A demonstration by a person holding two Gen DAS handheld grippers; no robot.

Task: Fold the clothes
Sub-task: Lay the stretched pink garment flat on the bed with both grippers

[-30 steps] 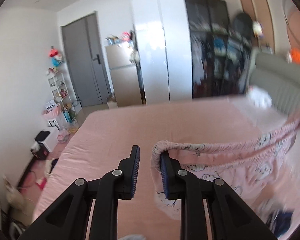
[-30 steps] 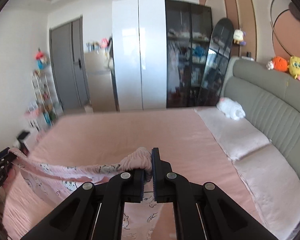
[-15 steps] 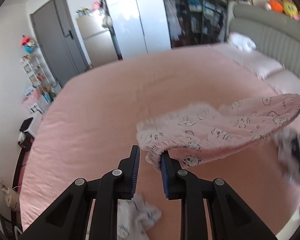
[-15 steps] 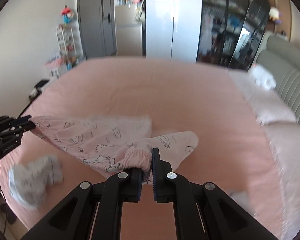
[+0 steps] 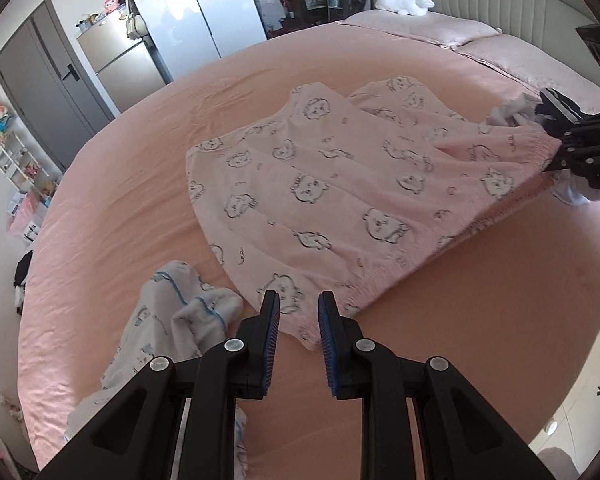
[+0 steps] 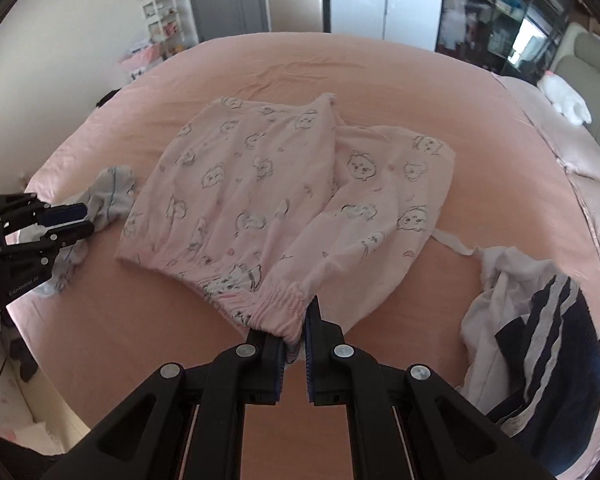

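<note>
The pink pajama pants (image 5: 332, 168) with little bear faces are lying spread out on the pink bed (image 5: 120, 200). The right gripper (image 6: 296, 340) is pinching the stretchy waistband at one corner, its jaws clenched on the cloth. The left gripper (image 5: 296, 320) is sitting just over the other waistband corner with its jaws apart, holding nothing. A light blue garment (image 5: 180, 320) is lying bunched up beside the left gripper. A white and navy striped garment (image 6: 540, 320) is lying in a heap near the right gripper.
</note>
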